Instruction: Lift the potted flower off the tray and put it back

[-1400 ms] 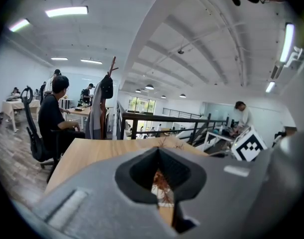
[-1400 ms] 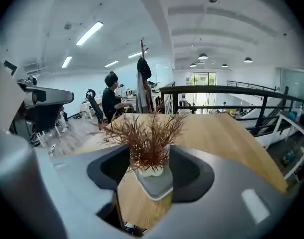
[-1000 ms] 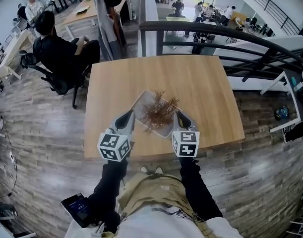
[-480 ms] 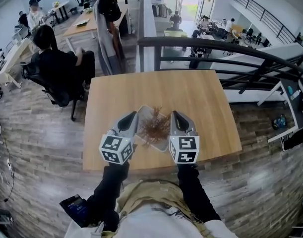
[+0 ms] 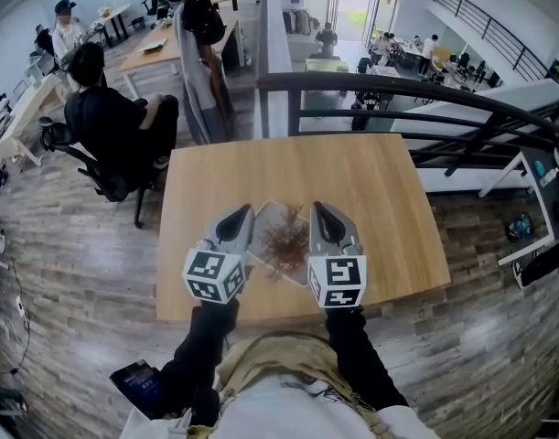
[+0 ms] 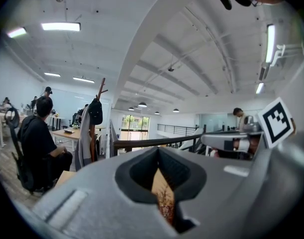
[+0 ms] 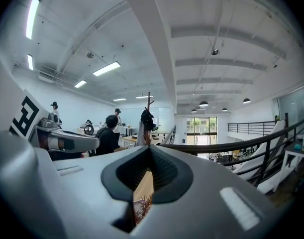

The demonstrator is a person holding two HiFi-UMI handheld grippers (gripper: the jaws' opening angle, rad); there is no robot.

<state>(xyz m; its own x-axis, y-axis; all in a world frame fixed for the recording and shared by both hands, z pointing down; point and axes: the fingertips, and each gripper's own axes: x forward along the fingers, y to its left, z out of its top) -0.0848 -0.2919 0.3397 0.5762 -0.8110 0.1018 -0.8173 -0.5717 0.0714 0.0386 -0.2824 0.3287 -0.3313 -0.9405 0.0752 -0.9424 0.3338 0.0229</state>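
Note:
The potted flower (image 5: 281, 238), a bunch of dry reddish-brown twigs, sits on the pale tray (image 5: 266, 212) near the front of the wooden table (image 5: 352, 176); its pot is hidden. My left gripper (image 5: 240, 216) hangs just left of the twigs and my right gripper (image 5: 317, 213) just right of them, both raised above the table and pointing level. Both are shut with nothing held. In the left gripper view the closed jaws (image 6: 159, 156) leave a slit through which the flower's twigs (image 6: 165, 203) show below. The right gripper view (image 7: 149, 153) shows the flower's twigs (image 7: 142, 206) the same way.
A dark curved railing (image 5: 398, 85) runs behind the table's far edge. A person in black (image 5: 101, 108) sits on an office chair left of the table, beside a coat rack (image 5: 201, 26). A white desk (image 5: 544, 181) stands at the right.
Both grippers have risen toward the head camera and drawn closer together on either side of the flower. The flower and tray stay in place on the table.

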